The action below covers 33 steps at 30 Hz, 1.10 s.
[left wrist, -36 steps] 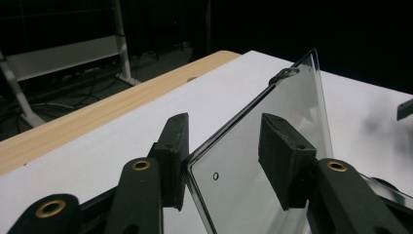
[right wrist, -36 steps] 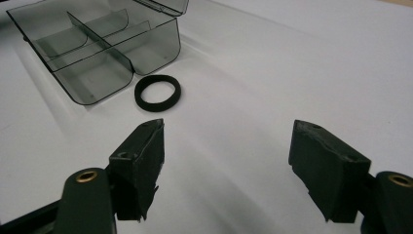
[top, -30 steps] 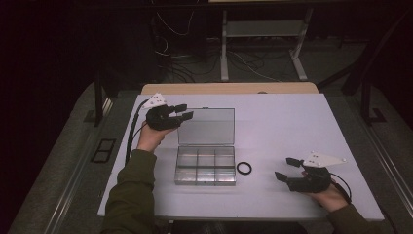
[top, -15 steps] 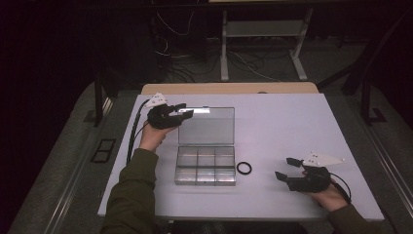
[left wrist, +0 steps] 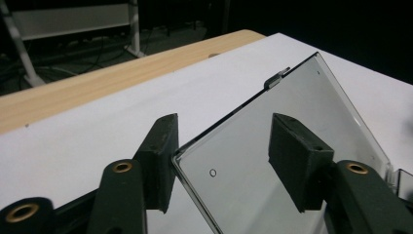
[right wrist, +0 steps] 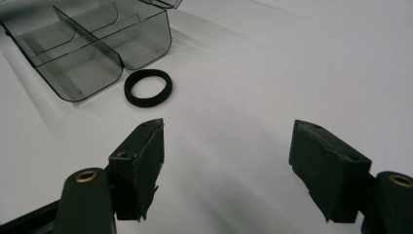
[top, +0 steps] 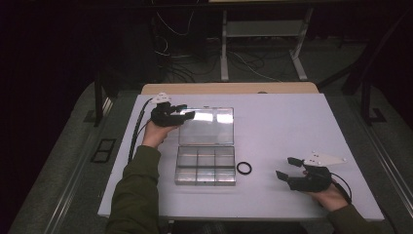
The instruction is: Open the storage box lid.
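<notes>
A clear plastic compartment box (top: 205,158) lies mid-table with its lid (top: 207,124) folded back away from me. My left gripper (top: 186,111) is at the lid's far left corner. In the left gripper view the lid (left wrist: 311,97) has that corner between the jaws of the left gripper (left wrist: 224,126). They have just been opening, and the pads stand apart from the lid. A black ring (top: 244,168) lies on the table right of the box. My right gripper (top: 286,167) rests open at the front right, and its own view shows the right gripper (right wrist: 226,141) empty, facing the ring (right wrist: 148,87) and the box (right wrist: 97,53).
The white table top (top: 292,122) has a wooden strip (top: 229,88) along its far edge. Beyond that stand a dark floor, cables and a metal frame (top: 263,29). A black cable (top: 139,131) trails from the left gripper along the table's left edge.
The left gripper's jaws stand wider at the lid's corner, and the hand has sunk slightly. The right gripper, the ring and the box have kept their places.
</notes>
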Available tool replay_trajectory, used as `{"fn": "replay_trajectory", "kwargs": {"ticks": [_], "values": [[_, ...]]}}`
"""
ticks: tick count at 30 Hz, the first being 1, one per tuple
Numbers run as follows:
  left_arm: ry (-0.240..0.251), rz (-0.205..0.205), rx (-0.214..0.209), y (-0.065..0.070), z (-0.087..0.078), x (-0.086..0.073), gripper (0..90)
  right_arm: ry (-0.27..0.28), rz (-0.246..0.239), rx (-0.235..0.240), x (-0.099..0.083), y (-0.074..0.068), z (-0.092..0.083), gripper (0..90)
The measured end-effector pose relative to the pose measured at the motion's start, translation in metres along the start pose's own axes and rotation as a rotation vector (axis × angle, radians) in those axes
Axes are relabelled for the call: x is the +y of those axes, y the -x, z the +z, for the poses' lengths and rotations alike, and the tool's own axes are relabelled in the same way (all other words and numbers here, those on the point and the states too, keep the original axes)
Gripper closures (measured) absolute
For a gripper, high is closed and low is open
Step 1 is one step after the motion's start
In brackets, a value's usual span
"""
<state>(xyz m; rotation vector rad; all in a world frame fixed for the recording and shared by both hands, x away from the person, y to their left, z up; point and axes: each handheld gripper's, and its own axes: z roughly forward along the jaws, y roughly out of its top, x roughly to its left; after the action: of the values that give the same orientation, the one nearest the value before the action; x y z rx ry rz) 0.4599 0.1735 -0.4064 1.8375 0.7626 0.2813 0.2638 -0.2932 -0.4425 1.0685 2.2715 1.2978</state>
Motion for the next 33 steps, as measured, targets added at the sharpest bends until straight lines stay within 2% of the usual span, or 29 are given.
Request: {"fn": "replay_trajectory", "kwargs": {"ticks": [6, 17, 30, 33], "values": [[-0.014, -0.014, -0.002, -0.003, 0.003, -0.004, 40.4, -0.001, -0.010, 0.002, 0.000, -0.001, 0.000, 27.6], [-0.034, -0.003, 0.016, -0.005, 0.011, -0.007, 37.0, -0.002, -0.014, 0.001, 0.000, -0.002, 0.000, 27.7], [-0.048, -0.034, -0.002, -0.012, 0.026, -0.013, 34.9, -0.004, -0.014, -0.004, 0.000, -0.003, 0.000, 27.8], [-0.058, -0.026, 0.005, -0.012, 0.028, -0.014, 34.1, -0.005, -0.010, -0.006, 0.000, -0.003, -0.001, 27.8]]}}
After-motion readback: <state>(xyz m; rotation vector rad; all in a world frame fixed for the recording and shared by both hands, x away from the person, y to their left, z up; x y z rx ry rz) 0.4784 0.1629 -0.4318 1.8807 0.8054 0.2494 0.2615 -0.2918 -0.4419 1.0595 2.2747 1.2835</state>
